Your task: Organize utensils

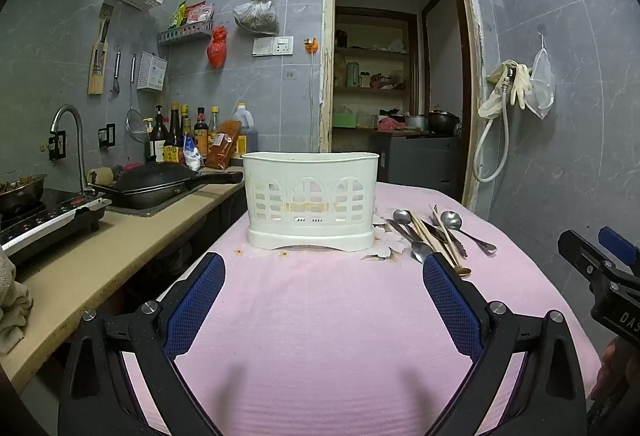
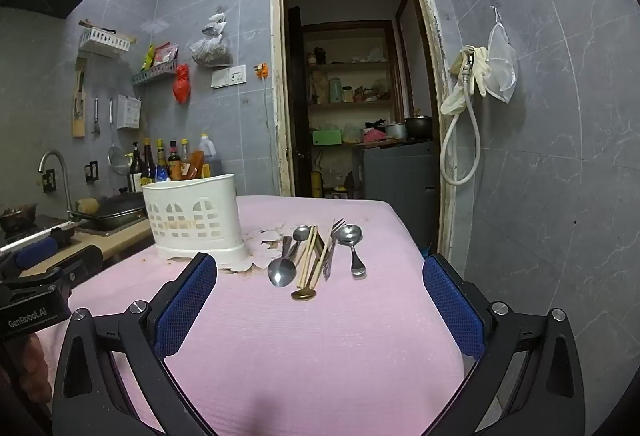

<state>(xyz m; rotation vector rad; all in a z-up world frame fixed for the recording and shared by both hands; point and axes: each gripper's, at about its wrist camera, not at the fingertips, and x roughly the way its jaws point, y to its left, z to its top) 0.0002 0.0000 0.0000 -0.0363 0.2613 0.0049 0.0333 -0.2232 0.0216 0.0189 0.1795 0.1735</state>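
A white plastic utensil caddy stands on the pink tablecloth. To its right lies a loose pile of utensils: steel spoons, wooden chopsticks, a fork and a brass-coloured spoon. My left gripper hovers open in front of the caddy, nothing between its blue pads. My right gripper hangs open before the pile, also holding nothing. The right gripper shows at the left wrist view's right edge.
A counter runs along the left with an induction hob, a sink holding a black pan and a tap. Sauce bottles stand at the back. The tablecloth is torn and stained beside the caddy. An open doorway lies behind.
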